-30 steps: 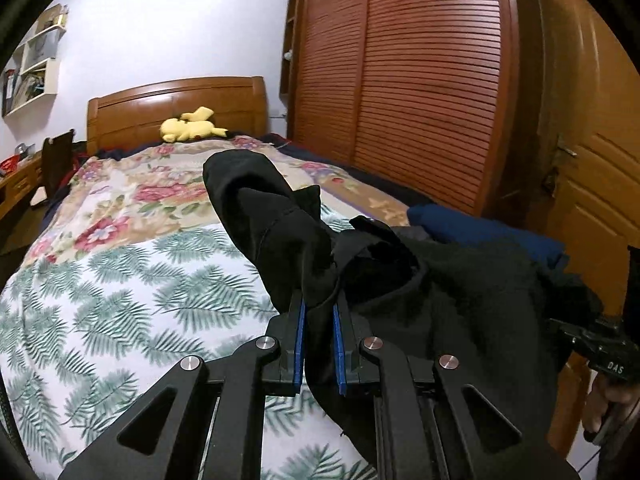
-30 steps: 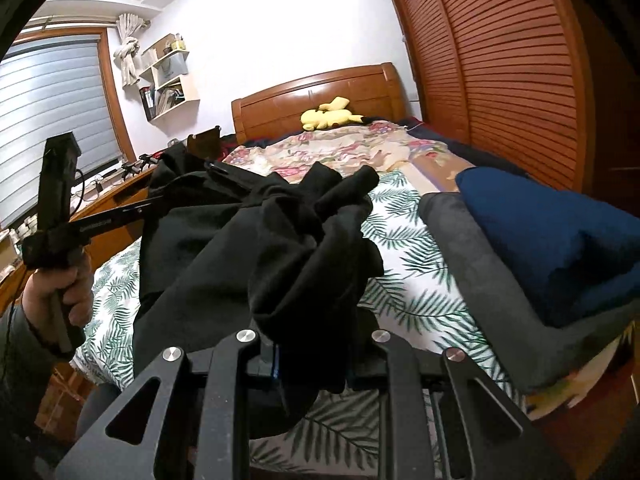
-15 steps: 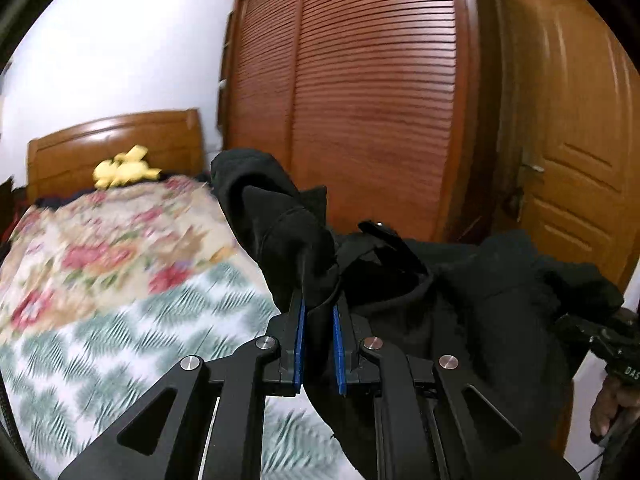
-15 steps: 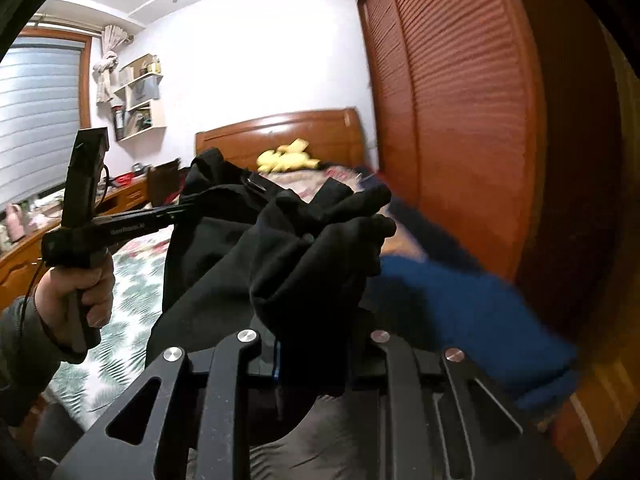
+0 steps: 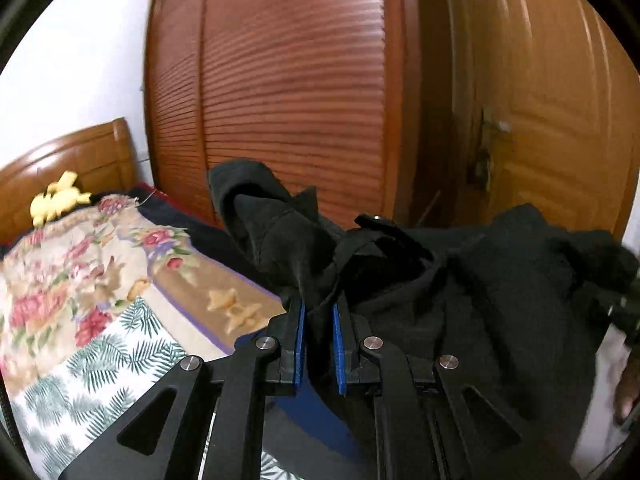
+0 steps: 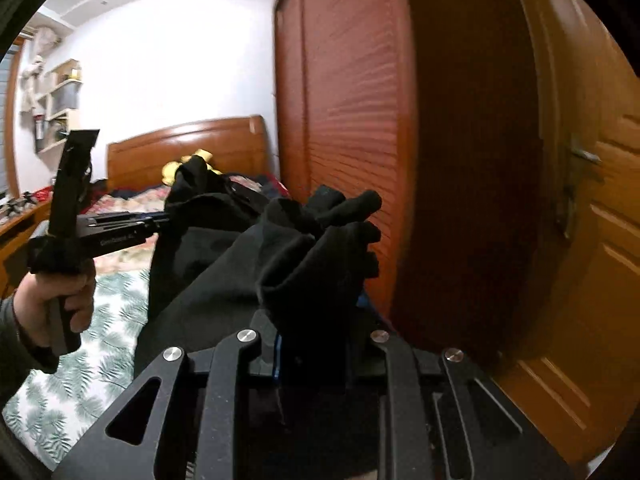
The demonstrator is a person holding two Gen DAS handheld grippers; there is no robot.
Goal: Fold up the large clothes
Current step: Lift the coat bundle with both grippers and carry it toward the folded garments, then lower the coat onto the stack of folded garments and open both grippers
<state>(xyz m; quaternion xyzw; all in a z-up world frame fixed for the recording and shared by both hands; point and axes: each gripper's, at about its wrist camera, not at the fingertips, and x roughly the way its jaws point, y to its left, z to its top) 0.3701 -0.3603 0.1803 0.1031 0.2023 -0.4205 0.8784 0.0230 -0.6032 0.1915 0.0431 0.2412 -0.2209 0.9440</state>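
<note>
A large black garment (image 5: 460,300) hangs in the air, stretched between both grippers. In the left wrist view my left gripper (image 5: 318,320) is shut on a bunched edge of it, blue pads (image 5: 298,340) pressing the cloth. The fabric runs right to the right gripper (image 5: 624,312) at the frame's edge. In the right wrist view my right gripper (image 6: 312,354) is shut on a thick wad of the black garment (image 6: 320,256), which hides its pads. A hand holds the left gripper (image 6: 160,224) at the left, clamped on the garment's far corner.
The bed (image 5: 80,360) with a fern-print sheet and floral quilt lies lower left, a yellow plush toy (image 5: 56,200) by its wooden headboard. A dark blue folded item (image 5: 320,412) lies below the left gripper. A louvred wardrobe (image 5: 300,100) and a wooden door (image 6: 592,220) stand close ahead.
Both grippers have risen and swung right with the black garment, away from the bed's middle toward the wardrobe and door. The grips on the cloth have not changed.
</note>
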